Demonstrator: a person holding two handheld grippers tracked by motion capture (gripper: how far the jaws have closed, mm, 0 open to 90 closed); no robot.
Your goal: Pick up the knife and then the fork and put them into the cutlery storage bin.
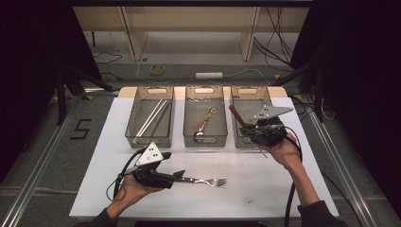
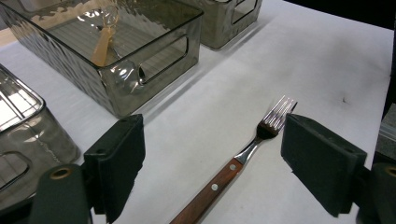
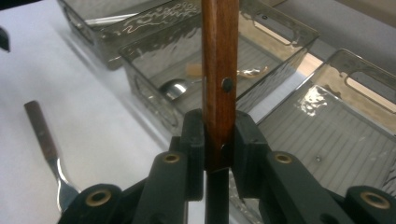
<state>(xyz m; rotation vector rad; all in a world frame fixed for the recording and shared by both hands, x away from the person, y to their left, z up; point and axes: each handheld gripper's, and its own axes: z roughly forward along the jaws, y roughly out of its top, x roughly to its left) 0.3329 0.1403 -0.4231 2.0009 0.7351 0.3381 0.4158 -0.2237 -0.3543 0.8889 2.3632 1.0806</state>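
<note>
A fork (image 1: pixel 208 181) with a wooden handle lies on the white table, tines pointing right. My left gripper (image 1: pixel 182 176) is low over its handle, jaws wide apart. In the left gripper view the fork (image 2: pixel 243 158) lies between the open jaws of that gripper (image 2: pixel 212 135), touching neither pad. My right gripper (image 1: pixel 248 128) hovers at the near end of the right tray (image 1: pixel 248 90), shut on a riveted wooden-handled utensil (image 1: pixel 235 116) whose handle sticks up and to the left. In the right gripper view the pads of that gripper (image 3: pixel 219 144) clamp the handle (image 3: pixel 219 70).
Three smoky clear trays stand in a row at the back of the table. The left tray (image 1: pixel 137 141) holds pale chopsticks (image 1: pixel 152 117), and the middle tray (image 1: pixel 204 141) holds spoons (image 1: pixel 203 124). The right tray's ribbed floor (image 3: pixel 327 135) is bare. Dark frames flank the table.
</note>
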